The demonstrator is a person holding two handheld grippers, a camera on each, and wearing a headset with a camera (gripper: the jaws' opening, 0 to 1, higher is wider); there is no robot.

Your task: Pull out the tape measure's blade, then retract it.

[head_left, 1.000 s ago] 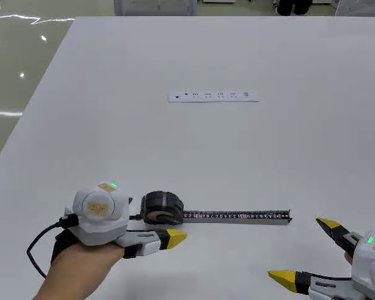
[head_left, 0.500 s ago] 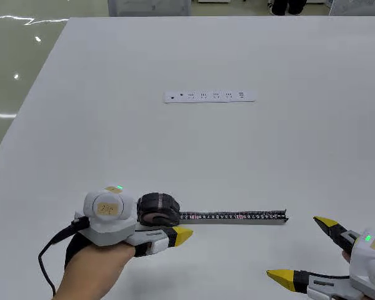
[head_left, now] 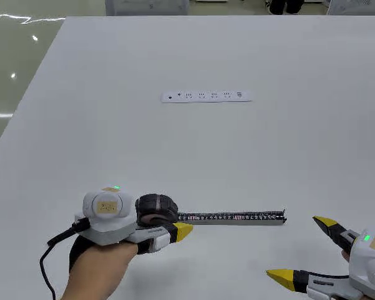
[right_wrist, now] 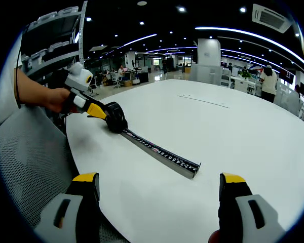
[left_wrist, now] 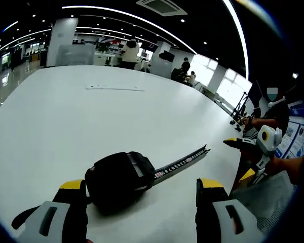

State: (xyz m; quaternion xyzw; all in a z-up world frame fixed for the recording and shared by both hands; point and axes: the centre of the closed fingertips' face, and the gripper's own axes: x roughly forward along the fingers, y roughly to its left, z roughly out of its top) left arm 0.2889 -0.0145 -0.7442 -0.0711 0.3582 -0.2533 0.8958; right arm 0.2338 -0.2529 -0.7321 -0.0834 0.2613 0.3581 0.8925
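Left gripper [head_left: 169, 224]: at 7 o'clock in the head view, held in a hand [head_left: 97, 272]; its fingers [left_wrist: 71, 202] stand wide apart, nothing clamped. The tape measure [head_left: 157, 209] lies flat on the white worktop [head_left: 175, 156] between those fingers. In the left gripper view the black case [left_wrist: 119, 177] rests against the 9 o'clock finger; the 3 o'clock finger stands apart from it, beyond the blade.

Blade [head_left: 231, 217]: drawn out of the case and lying flat on the worktop, running toward 3 o'clock in the head view; end hook [head_left: 284, 216] free, touched by neither gripper.

Right gripper [head_left: 302, 248]: at 5 o'clock in the head view, near the hook but apart from it; fingers [right_wrist: 85, 187] spread wide, holding nothing; yellow tips on both grippers.

Writing: printed graduations and numerals run the length of the blade, too small to read with confidence; a tan sticker [head_left: 106, 207] on the left gripper's housing carries handwriting, illegible; no brand legible on the case.

White power strip [head_left: 206, 96]: at 12 o'clock from the tape measure, well apart, flat on the worktop.
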